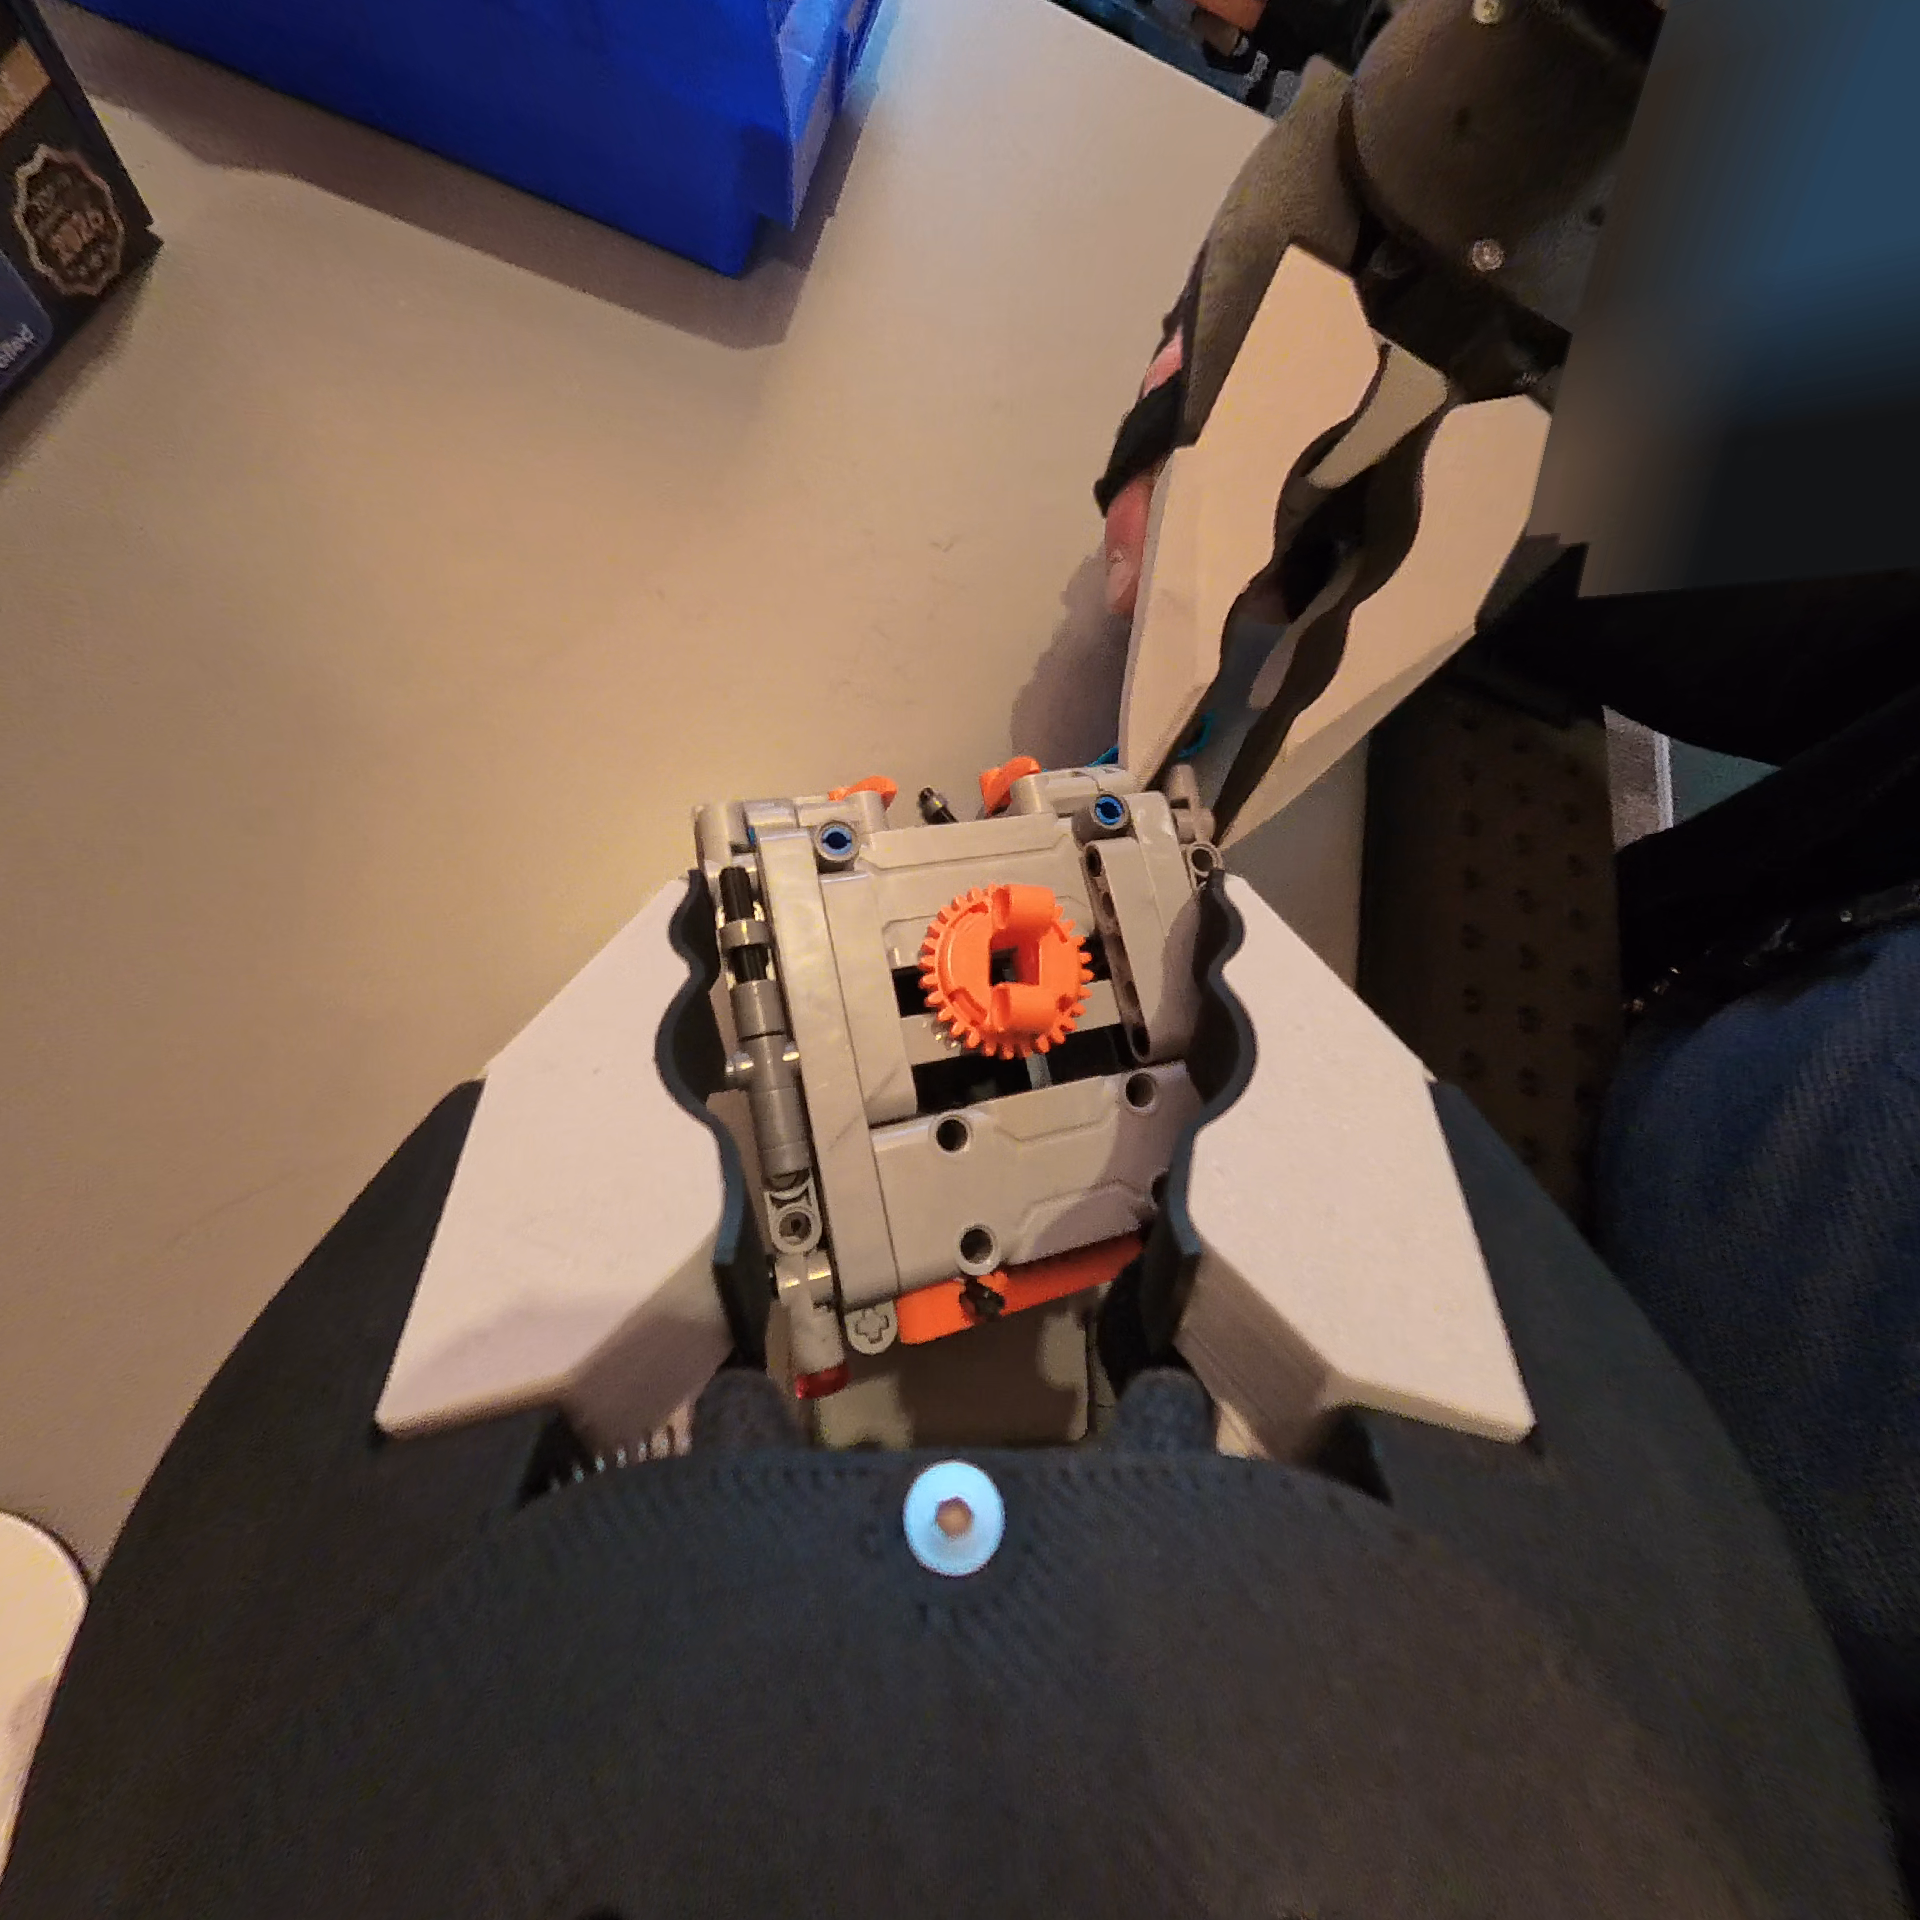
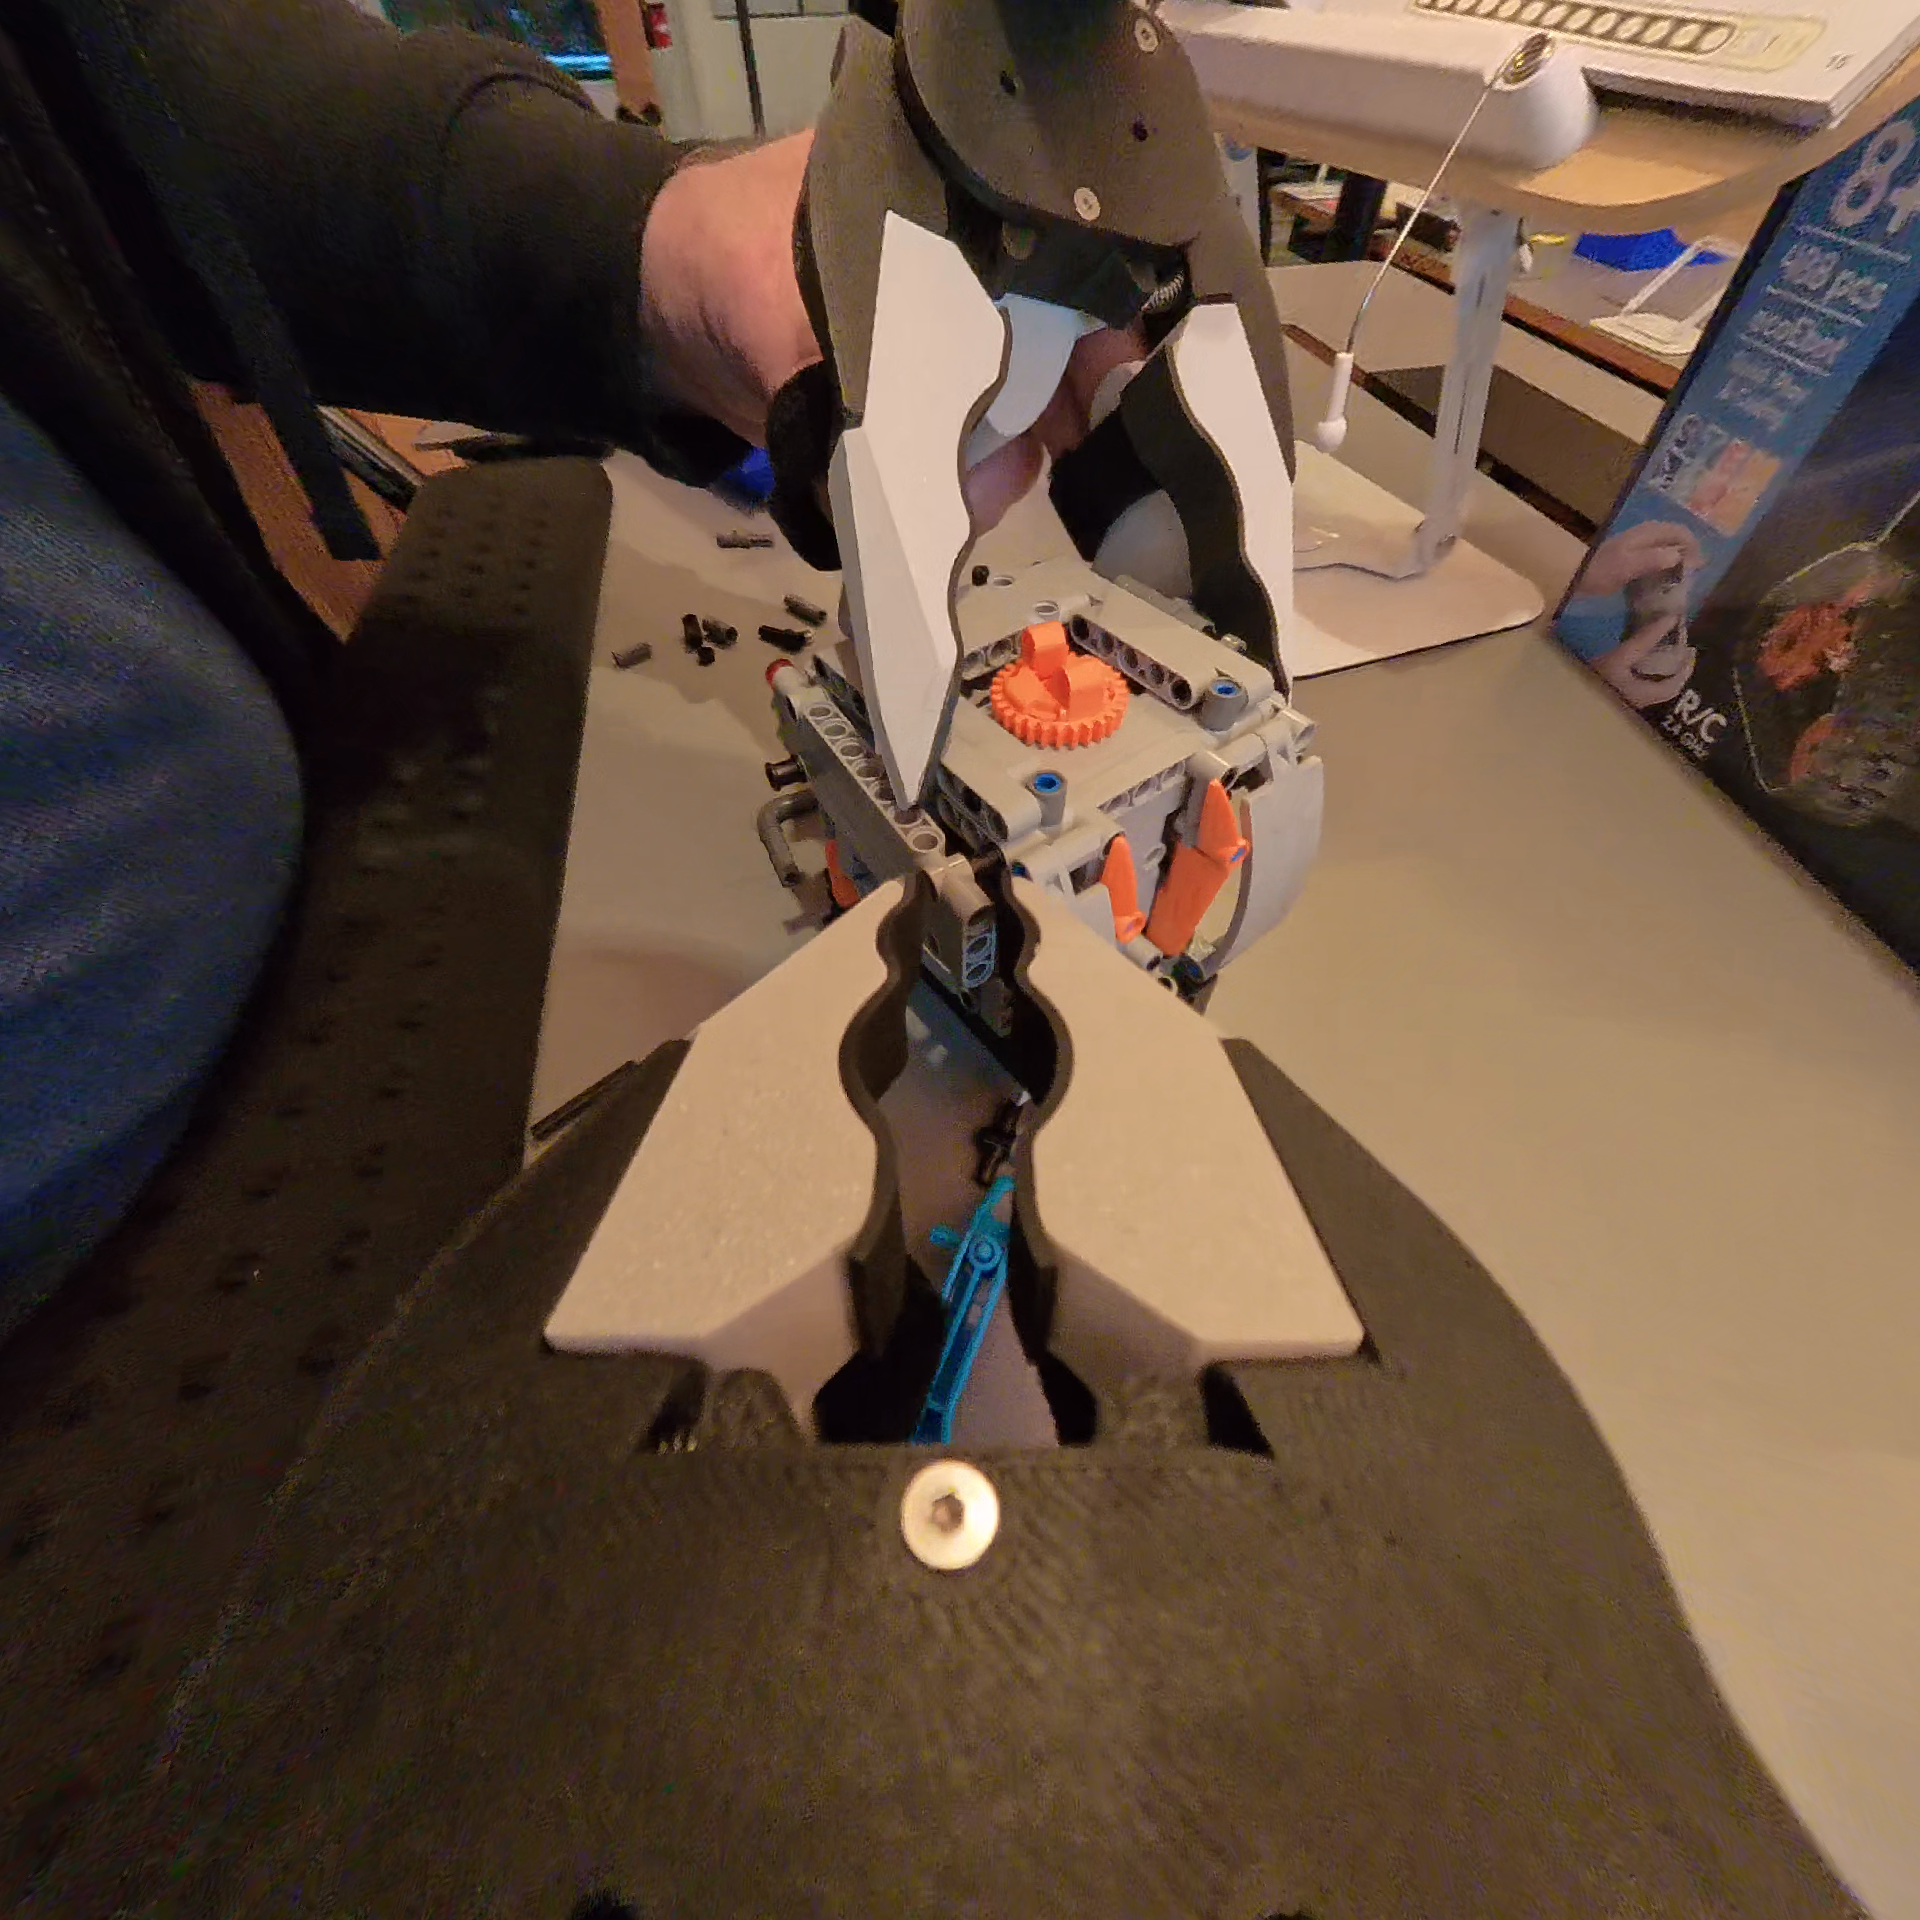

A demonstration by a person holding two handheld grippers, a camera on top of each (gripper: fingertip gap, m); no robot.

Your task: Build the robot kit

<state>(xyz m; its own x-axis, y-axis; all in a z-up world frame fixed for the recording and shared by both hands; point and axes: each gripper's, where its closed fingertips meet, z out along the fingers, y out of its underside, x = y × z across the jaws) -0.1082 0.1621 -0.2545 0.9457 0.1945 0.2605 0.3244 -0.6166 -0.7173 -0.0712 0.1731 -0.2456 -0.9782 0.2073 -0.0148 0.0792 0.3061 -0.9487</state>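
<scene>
Item: grey plastic brick-built block (image 1: 966,1049) topped by an orange toothed gear (image 1: 1003,971), clamped between the left gripper (image 1: 956,997) fingers, raised off the beige table (image 1: 416,623). Right gripper (image 2: 961,925), nearly closed, pinches a slim blue plastic beam (image 2: 966,1304), tips touching the block's near corner. Small black pins (image 2: 717,634) lie beyond, left.

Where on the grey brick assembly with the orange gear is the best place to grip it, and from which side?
Probably across the two flat side walls of the grey brick assembly, coming from above its gear face, as the left gripper does now. Those walls look parallel and sit snug between the fingers. The orange gear stands proud of the face, so it stays clear between them. The right gripper pinches only a corner.
</scene>
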